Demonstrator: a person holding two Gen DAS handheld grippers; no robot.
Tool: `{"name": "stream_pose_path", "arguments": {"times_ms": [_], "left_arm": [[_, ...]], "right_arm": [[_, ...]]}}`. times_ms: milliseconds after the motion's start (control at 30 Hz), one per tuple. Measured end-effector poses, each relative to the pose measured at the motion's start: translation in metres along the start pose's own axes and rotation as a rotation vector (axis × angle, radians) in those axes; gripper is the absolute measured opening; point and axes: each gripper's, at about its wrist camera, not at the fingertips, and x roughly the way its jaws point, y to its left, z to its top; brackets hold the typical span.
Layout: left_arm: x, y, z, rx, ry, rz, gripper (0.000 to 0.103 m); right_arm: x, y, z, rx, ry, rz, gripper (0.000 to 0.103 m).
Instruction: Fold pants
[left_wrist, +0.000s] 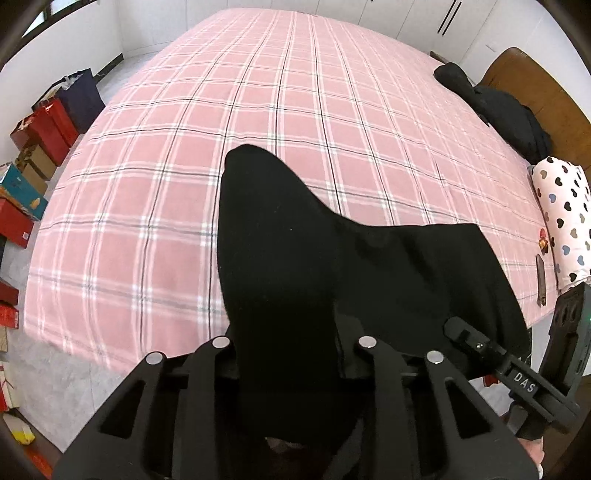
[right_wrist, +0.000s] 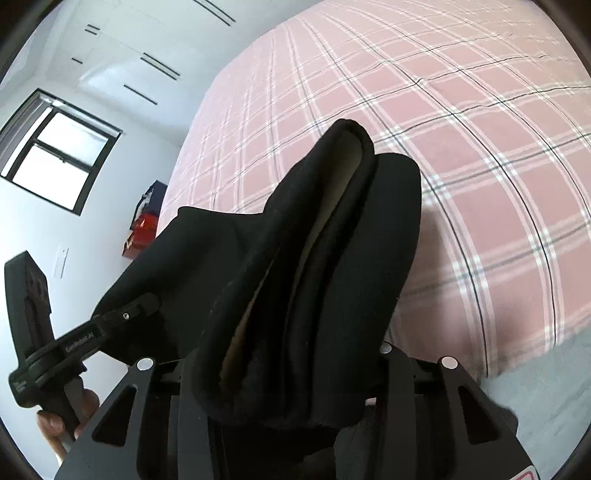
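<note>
The black pants (left_wrist: 295, 266) hang bunched between the two grippers above the near edge of the pink plaid bed (left_wrist: 184, 155). The left gripper (left_wrist: 288, 354) and right gripper (right_wrist: 295, 369) are each clamped on a wad of cloth. The fabric appears thick, soft and limp; it should drape, so holding at waistband corners seems advisable. Only the right wrist view shows the pale lining; only the left shows the heart-print pillow (left_wrist: 565, 218).
</note>
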Motion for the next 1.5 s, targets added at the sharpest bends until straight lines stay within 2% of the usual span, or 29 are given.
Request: {"name": "stream_pose_path", "arguments": {"times_ms": [167, 367, 767, 1100, 1500], "left_arm": [[-0.006, 0.0, -0.021, 0.0, 0.024, 0.025, 0.027], [-0.021, 0.01, -0.041, -0.006, 0.038, 0.038, 0.026], [-0.057, 0.016, -0.052, 0.003, 0.024, 0.042, 0.025], [-0.093, 0.006, -0.029, 0.031, -0.038, 0.039, 0.025], [-0.146, -0.015, 0.03, 0.074, -0.2, 0.025, 0.025]], "right_arm": [[0.003, 0.004, -0.022, 0.006, 0.036, -0.007, 0.038], [-0.006, 0.019, -0.04, 0.003, 0.037, 0.006, 0.038], [-0.032, 0.045, -0.057, -0.056, 0.047, 0.032, 0.038], [-0.067, 0.074, -0.038, -0.085, -0.012, 0.081, 0.038], [-0.116, 0.118, 0.016, -0.153, -0.165, 0.15, 0.038]]}}
